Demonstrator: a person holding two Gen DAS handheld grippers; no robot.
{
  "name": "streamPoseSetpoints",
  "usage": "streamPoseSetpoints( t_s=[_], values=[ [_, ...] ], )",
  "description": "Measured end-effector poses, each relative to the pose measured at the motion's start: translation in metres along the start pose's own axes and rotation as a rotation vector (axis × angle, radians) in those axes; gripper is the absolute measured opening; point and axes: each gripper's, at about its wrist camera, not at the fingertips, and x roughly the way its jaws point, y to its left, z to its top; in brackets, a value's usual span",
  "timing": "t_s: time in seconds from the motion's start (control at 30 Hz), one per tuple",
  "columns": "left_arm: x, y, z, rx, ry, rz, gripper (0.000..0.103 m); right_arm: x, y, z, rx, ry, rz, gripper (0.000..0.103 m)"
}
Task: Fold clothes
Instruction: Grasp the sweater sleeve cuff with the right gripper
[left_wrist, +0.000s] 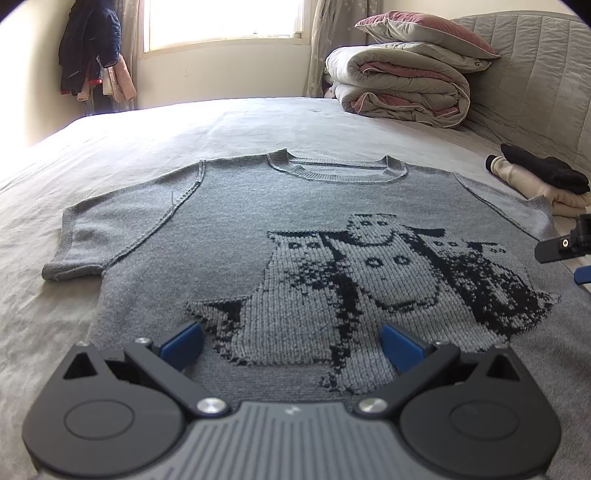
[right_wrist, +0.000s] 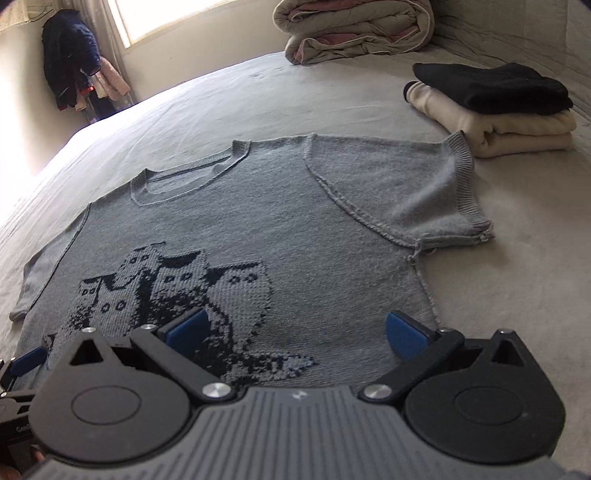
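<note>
Both sets of fingers stand spread wide and empty, your left gripper (left_wrist: 291, 341) and right gripper (right_wrist: 295, 330) low over the hem of the sweater (left_wrist: 295, 229), which lies flat, face up, mid-bed. Pinch only the top layer and the back will drag and bunch; the loose knit could also snag on a finger tip. The right sleeve (right_wrist: 417, 192) ends just beside the folded stack (right_wrist: 495, 110), so fold inward there. Left of the sweater, the bed (left_wrist: 110, 147) lies open.
</note>
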Motion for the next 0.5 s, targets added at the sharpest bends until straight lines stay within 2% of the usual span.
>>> streamPoseSetpoints(
  t_s=[0.13, 0.3, 0.5],
  values=[
    [0.000, 0.000, 0.000, 0.001, 0.001, -0.001, 0.103, 0.004, -0.047, 0.015, 0.222, 0.005, -0.007, 0.101],
    [0.000, 0.000, 0.000, 0.004, 0.001, -0.005, 0.103, 0.011, -0.072, 0.028, 0.389, -0.020, -0.024, 0.087],
    [0.000, 0.001, 0.000, 0.008, 0.001, -0.011, 0.103, 0.019, -0.079, 0.036, 0.504, -0.074, -0.071, 0.048]
  ],
)
